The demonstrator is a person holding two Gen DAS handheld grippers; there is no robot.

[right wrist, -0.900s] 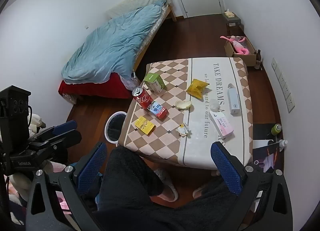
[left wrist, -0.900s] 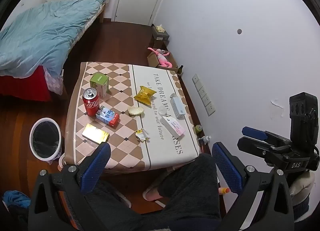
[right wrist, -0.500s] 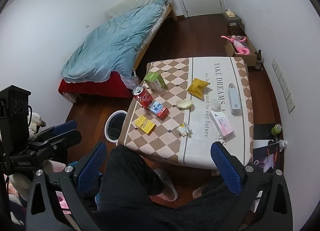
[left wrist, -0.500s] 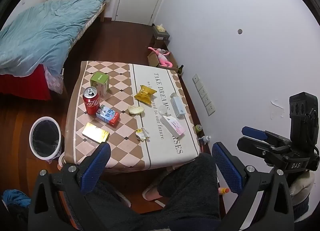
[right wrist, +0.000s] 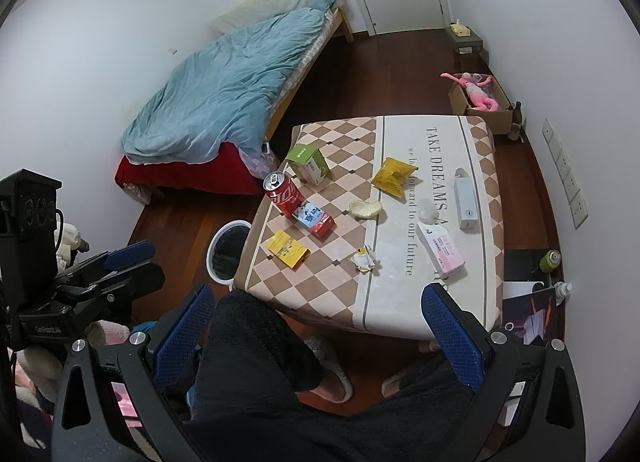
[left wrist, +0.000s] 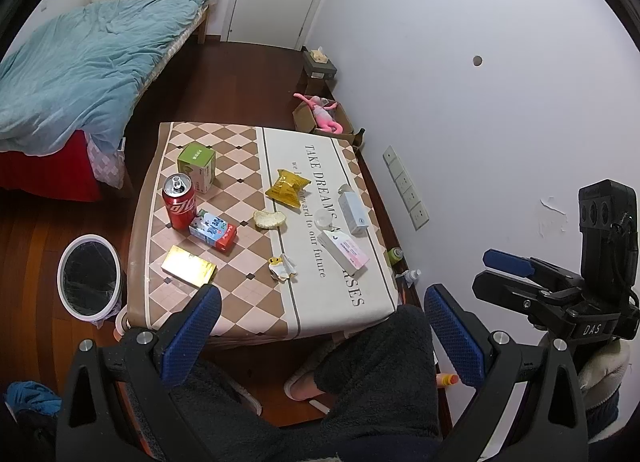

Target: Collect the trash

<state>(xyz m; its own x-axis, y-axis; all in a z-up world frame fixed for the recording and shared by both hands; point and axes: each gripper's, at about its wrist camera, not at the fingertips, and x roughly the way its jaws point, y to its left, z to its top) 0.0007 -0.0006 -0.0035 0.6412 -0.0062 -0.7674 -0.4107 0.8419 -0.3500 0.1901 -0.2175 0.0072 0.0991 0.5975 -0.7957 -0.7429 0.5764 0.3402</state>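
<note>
A low table [left wrist: 360,294] [right wrist: 472,298] holds trash: a red can [left wrist: 179,201] [right wrist: 282,194], a green box [left wrist: 197,162] [right wrist: 309,163], a blue-red carton [left wrist: 213,231] [right wrist: 314,219], a gold packet [left wrist: 189,271] [right wrist: 287,249], a yellow snack bag [left wrist: 287,186] [right wrist: 393,175], a crumpled wrapper [left wrist: 282,266] [right wrist: 365,259] and a pink-white box [left wrist: 343,251] [right wrist: 440,248]. A white-rimmed bin [left wrist: 89,277] [right wrist: 226,250] stands on the floor left of the table. My left gripper [left wrist: 320,334] and right gripper [right wrist: 318,330] are open and empty, high above the table's near edge.
A bed with a blue duvet [left wrist: 80,70] [right wrist: 228,90] lies at the left. A cardboard box with a pink toy [left wrist: 324,118] [right wrist: 480,96] sits by the right wall. My legs in dark trousers [left wrist: 376,374] [right wrist: 256,362] are below the grippers. A white box [left wrist: 352,211] lies on the table's right side.
Both views have shifted very slightly; the table objects and both open grippers have not otherwise changed.
</note>
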